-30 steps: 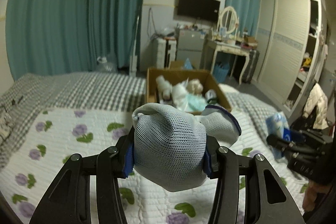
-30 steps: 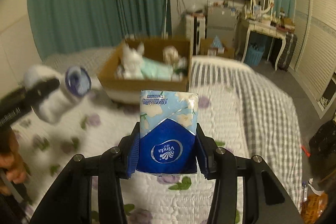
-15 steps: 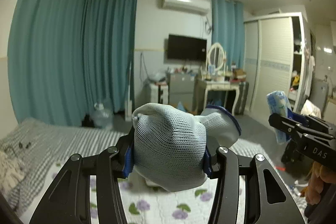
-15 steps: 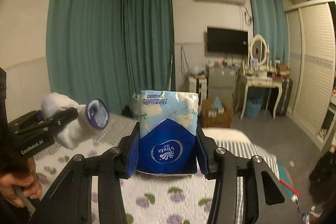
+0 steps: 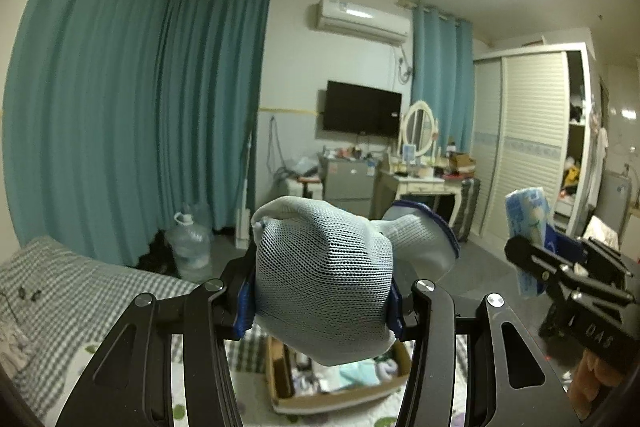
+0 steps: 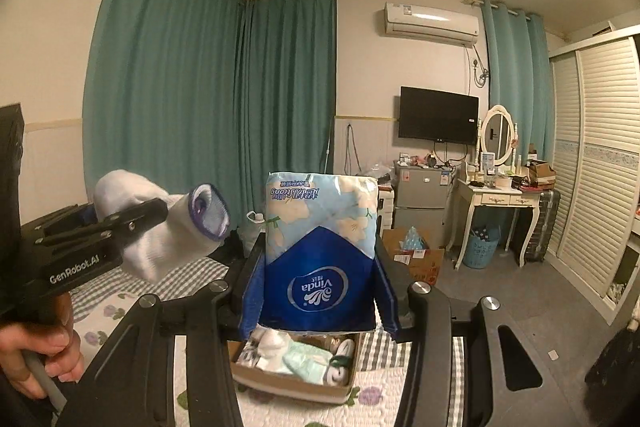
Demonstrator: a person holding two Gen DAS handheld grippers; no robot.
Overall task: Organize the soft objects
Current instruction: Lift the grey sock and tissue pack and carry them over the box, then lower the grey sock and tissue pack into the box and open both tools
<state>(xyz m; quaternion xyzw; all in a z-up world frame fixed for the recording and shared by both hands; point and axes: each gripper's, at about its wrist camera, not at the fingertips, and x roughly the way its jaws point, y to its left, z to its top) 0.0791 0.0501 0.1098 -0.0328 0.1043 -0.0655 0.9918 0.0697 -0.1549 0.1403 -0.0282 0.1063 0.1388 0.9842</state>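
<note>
My left gripper [image 5: 320, 311] is shut on a rolled grey sock [image 5: 324, 275] with a blue cuff, held high in the air. It also shows in the right wrist view [image 6: 160, 227] at the left. My right gripper [image 6: 320, 311] is shut on a blue and white Vinda tissue pack [image 6: 320, 247], raised beside it. The pack shows at the right of the left wrist view [image 5: 528, 227]. An open cardboard box [image 6: 292, 383] with soft toys and socks inside sits on the bed below both grippers; it also shows in the left wrist view [image 5: 340, 399].
The bed has a floral quilt [image 6: 376, 399] and a checked grey blanket [image 5: 80, 299]. Teal curtains [image 5: 140, 127] hang behind. A dressing table [image 6: 496, 203], small fridge [image 6: 420, 199], wardrobe [image 6: 600, 167] and water jug [image 5: 188, 247] stand beyond the bed.
Both grippers have lifted and tilted upward with their loads still held. The box has dropped from mid-frame to the bottom edge of both views.
</note>
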